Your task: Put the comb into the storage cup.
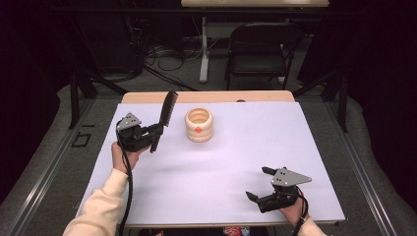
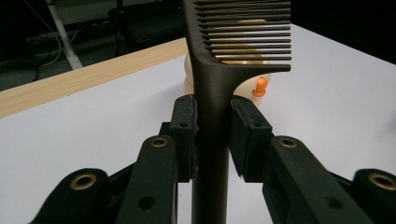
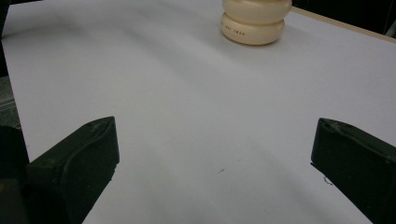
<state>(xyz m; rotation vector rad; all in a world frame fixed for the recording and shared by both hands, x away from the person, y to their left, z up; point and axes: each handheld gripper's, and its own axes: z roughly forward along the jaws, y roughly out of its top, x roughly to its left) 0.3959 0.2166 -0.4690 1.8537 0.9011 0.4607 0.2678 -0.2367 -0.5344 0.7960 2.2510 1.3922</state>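
So the long black plastic comb is up in the air, clamped by its handle in the left gripper. In the left gripper view you can see both black pads squeezing the handle from either side, with the toothed end sticking up and away past the jaws. From above, the comb's long axis runs away from the person and leans a bit to the right, teeth end farthest out.

Just to the right of it sits the cream ribbed plastic cup with a small orange knob on its side, upright and mouth open, on the white table sheet. The comb's tip is near the cup's rim but off to its left, not over the opening, and nothing is touching. So if the comb is meant to go in there, my guess is it needs to shift right and tip handle-down or teeth-down into the mouth.

The left hand is clearly the closer one. The right gripper is well apart, down at the near right corner, jaws spread wide with nothing between them, pointing toward the cup.
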